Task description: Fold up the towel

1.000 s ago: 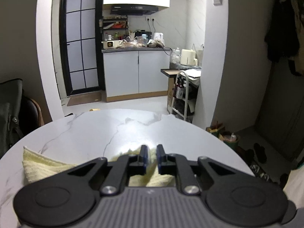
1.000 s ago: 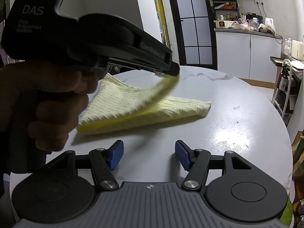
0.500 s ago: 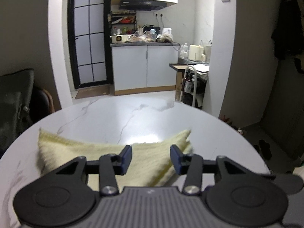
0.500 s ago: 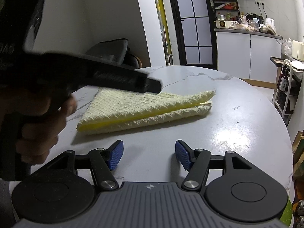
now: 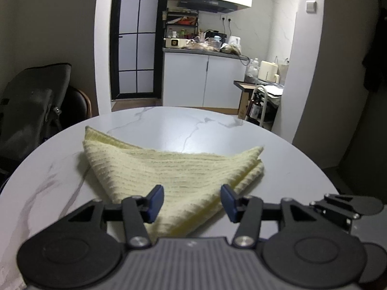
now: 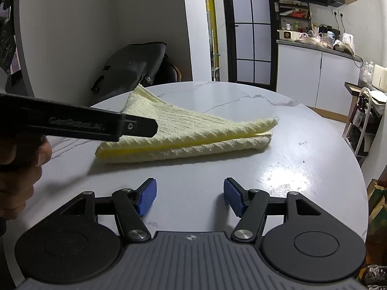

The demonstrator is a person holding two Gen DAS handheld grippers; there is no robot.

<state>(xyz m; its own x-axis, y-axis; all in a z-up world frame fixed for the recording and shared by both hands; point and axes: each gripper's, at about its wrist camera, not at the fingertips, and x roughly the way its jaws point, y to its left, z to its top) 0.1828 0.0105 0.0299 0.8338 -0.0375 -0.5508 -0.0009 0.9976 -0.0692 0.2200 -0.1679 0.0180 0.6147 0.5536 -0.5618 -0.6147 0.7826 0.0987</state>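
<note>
A pale yellow towel (image 5: 169,171) lies folded into a layered triangle on the round white marble table (image 5: 183,125). My left gripper (image 5: 192,201) is open and empty, held just above the towel's near corner. In the right wrist view the towel (image 6: 183,133) lies ahead and to the left, its folded edge facing me. My right gripper (image 6: 188,197) is open and empty over bare table in front of the towel. The left gripper's black body (image 6: 79,123) reaches in from the left and hides the towel's near left part.
A dark bag on a chair (image 5: 33,106) stands behind the table's left side. A kitchen counter with white cabinets (image 5: 205,82) is beyond the table. A small trolley (image 5: 263,104) stands at the right, off the table's far edge.
My left gripper has opened, let go of the towel's corner and drawn back. The lifted layer now lies flat on the rest of the towel. The right gripper has stayed put.
</note>
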